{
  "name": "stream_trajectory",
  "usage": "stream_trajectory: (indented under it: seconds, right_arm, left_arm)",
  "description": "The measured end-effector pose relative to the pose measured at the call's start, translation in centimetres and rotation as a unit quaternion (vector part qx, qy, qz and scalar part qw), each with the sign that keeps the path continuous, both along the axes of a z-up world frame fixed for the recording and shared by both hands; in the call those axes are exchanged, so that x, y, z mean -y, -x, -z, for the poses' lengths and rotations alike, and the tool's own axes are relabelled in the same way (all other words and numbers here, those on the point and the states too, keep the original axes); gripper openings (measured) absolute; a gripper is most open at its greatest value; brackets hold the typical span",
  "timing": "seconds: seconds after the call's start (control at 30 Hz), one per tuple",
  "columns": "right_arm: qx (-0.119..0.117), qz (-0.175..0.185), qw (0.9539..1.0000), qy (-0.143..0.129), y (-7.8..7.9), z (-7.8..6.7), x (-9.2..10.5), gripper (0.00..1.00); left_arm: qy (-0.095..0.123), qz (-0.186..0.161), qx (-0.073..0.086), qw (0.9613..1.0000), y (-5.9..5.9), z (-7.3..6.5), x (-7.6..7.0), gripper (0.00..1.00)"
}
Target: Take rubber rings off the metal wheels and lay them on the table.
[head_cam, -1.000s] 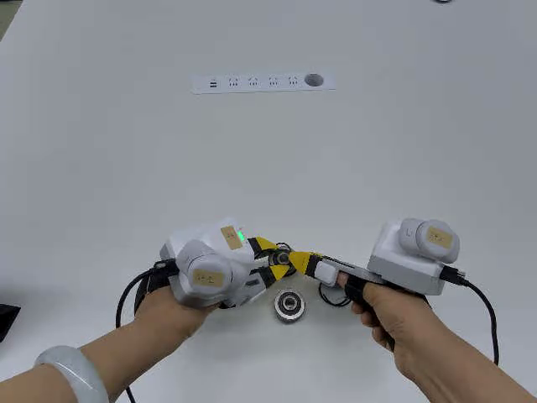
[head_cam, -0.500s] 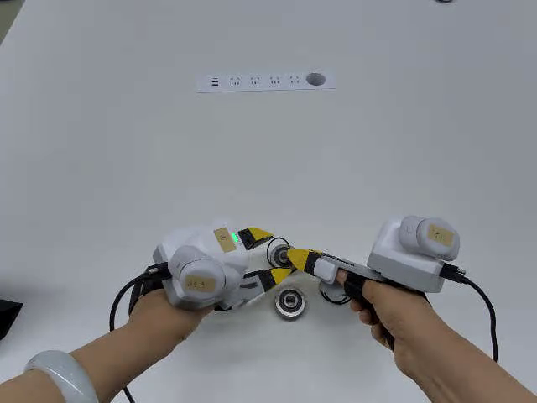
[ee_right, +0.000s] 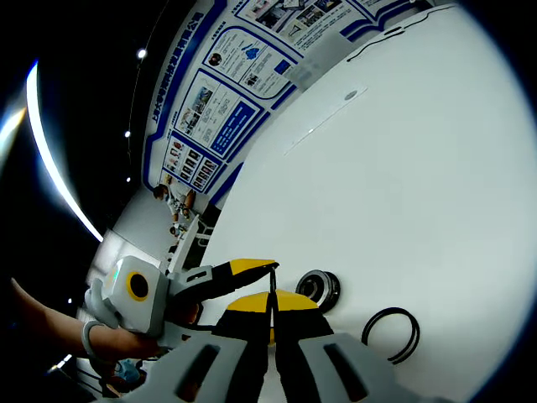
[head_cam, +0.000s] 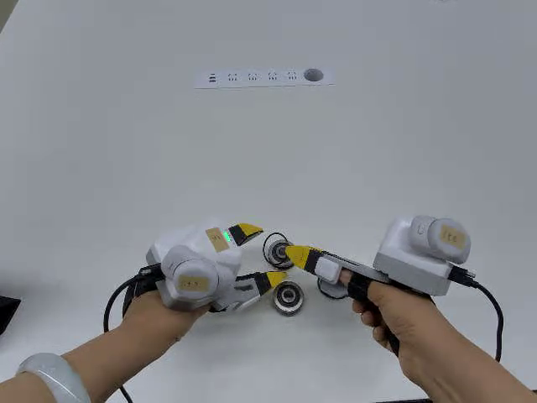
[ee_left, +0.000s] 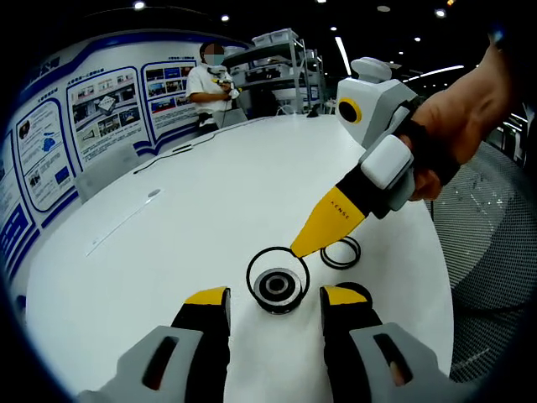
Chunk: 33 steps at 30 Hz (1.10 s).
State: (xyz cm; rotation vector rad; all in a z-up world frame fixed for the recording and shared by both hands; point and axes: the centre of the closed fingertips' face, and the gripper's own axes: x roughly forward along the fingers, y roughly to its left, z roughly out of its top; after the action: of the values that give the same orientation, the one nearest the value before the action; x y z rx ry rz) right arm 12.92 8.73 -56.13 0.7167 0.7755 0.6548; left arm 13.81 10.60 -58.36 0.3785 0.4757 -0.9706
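Observation:
A metal wheel (head_cam: 276, 249) (ee_left: 277, 286) lies on the white table between the spread jaws of my open left gripper (head_cam: 259, 253) (ee_left: 275, 295). A thin black rubber ring (ee_left: 252, 262) sits loosely around it, wider than the wheel. My right gripper (head_cam: 294, 252) (ee_right: 273, 294) comes in from the right, shut, its yellow tip pinching the ring's edge. A second wheel (head_cam: 288, 297) lies just beyond the left gripper's near jaw. A loose rubber ring (head_cam: 330, 290) (ee_left: 339, 252) (ee_right: 390, 333) lies flat under the right gripper. A wheel (ee_right: 317, 288) shows beside the right gripper's tips.
A white power strip (head_cam: 264, 77) lies far back on the table. Black cables trail from both grippers toward the front edge. A person stands far off in the left gripper view, by wall posters and shelves.
My left gripper has opened and drawn back to the left, letting go of the wheel, which now lies on the table. The right gripper stays shut at the ring.

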Motion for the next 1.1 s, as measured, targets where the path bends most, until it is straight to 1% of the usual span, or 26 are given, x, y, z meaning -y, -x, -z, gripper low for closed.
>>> stream_trajectory:
  seconds: [0.23,0.4,0.5,0.67,0.73,0.9,1.0,1.07,1.1]
  right_arm:
    - [-0.004,0.011,0.9999,-0.003,1.1,-0.2,1.2,0.02]
    - [-0.012,0.031,0.9995,0.000,1.9,0.2,3.1,0.02]
    - [-0.020,0.047,0.9987,0.003,2.3,0.7,4.5,0.02]
    - [-0.031,0.066,0.9973,0.006,2.6,1.4,6.0,0.02]
    - [-0.034,0.070,0.9969,0.007,2.6,1.6,6.2,0.02]
    - [-0.041,0.078,0.9959,0.020,2.5,2.4,6.9,0.02]
    - [-0.046,0.078,0.9952,0.035,2.5,3.2,7.4,0.02]
    - [-0.047,0.078,0.9949,0.044,2.6,3.4,7.6,0.02]
    - [-0.046,0.075,0.9947,0.053,2.6,3.6,7.7,0.02]
  left_arm:
    - [0.005,-0.005,-0.002,1.0000,0.3,0.1,-0.3,0.47]
    - [0.002,-0.010,-0.007,0.9999,0.6,0.6,-0.9,0.47]
    - [0.004,-0.012,-0.009,0.9999,0.7,0.6,-1.1,0.47]
    - [0.004,-0.012,-0.011,0.9999,0.9,0.7,-1.1,0.46]
    - [0.002,-0.011,-0.011,0.9999,0.9,0.7,-1.1,0.46]
    - [0.002,-0.011,-0.012,0.9999,0.9,0.8,-1.1,0.45]
    - [0.002,-0.009,-0.012,0.9999,0.9,0.8,-1.1,0.44]
    - [0.001,-0.010,-0.012,0.9999,0.9,0.7,-1.1,0.44]
    - [0.002,-0.010,-0.013,0.9999,0.9,0.7,-1.0,0.44]
